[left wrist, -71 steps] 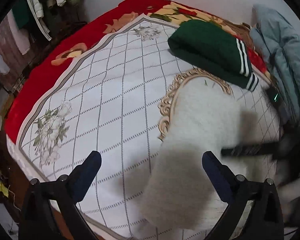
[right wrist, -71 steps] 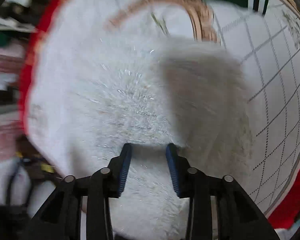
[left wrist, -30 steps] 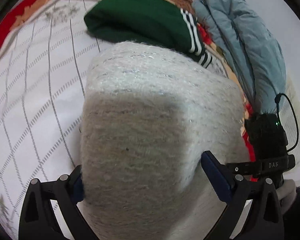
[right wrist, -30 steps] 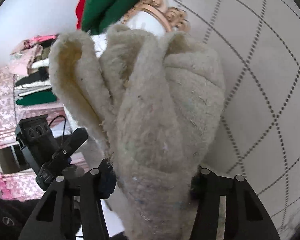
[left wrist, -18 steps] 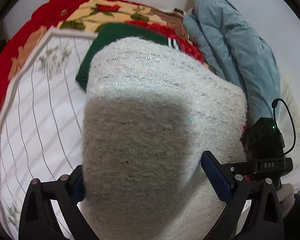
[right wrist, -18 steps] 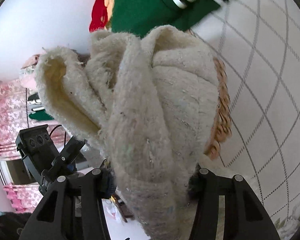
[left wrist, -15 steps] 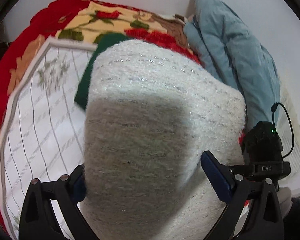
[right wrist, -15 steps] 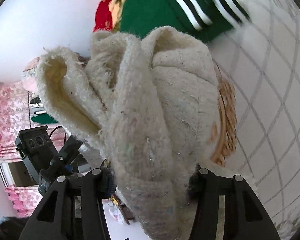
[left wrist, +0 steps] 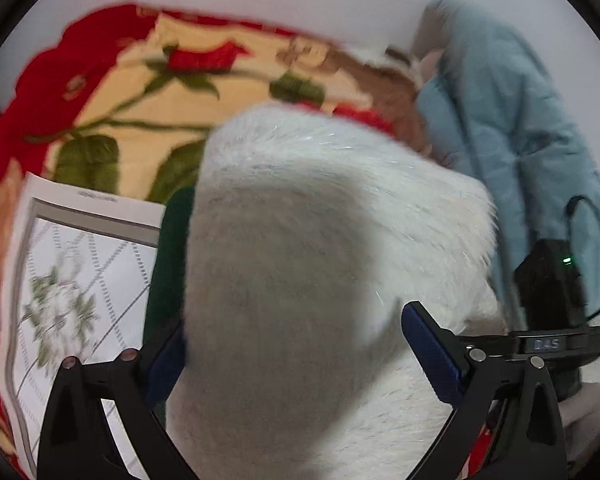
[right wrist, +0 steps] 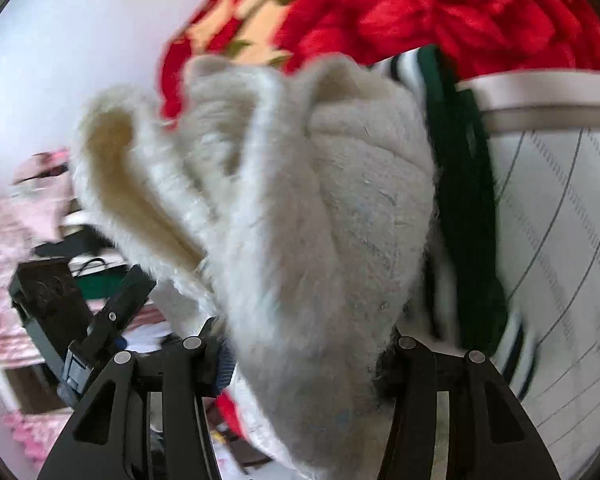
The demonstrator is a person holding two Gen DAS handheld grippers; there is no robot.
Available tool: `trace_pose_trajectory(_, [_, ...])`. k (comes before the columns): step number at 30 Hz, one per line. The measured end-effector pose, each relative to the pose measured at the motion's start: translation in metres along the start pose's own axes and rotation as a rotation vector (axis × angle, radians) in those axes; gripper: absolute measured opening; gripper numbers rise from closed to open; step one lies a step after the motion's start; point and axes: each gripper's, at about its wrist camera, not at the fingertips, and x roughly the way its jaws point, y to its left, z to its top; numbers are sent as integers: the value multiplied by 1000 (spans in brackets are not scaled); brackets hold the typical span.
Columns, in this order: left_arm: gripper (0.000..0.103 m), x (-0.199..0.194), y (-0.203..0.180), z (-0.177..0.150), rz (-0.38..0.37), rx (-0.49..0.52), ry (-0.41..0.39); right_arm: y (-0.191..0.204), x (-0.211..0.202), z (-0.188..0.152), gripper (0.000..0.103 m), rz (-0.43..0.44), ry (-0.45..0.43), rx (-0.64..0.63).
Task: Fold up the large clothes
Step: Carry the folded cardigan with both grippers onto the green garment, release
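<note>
bed with red floral blanket and a white lattice-print sheet; a blue padded coat lies at its far right. a folded dark green garment with white stripes rests on the sheet edge, directly beneath the load. the folded fluffy white garment hangs above it, off the bed, carried between both tools. left gripper: jaws spread wide, pinching the bundle's flanks. right gripper: jaws half spread, clamped on the bundle's layered end. judged step: stacking the bundle on the green one. to do it well, keep both grips level, lower squarely, edges aligned, and release together so the layers do not splay.
</note>
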Motion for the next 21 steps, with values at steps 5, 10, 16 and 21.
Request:
trace_pose_trajectory(5, [99,23,2,3,48,75,43,4,20,19,61,-99,17,9])
trace_pose_trajectory(10, [100,-9,0,-8,89,80,4,11,8,-14,87,-341,-75,-129])
trace_pose_trajectory(16, [101,-68,-11,-39,311,110,-115,47,-30,-91,103,-639,-307,-234])
trace_pose_trajectory(21, [102,-121,-31,-74,377,109,-160,67,-61,-164,103,-749,-393,-236])
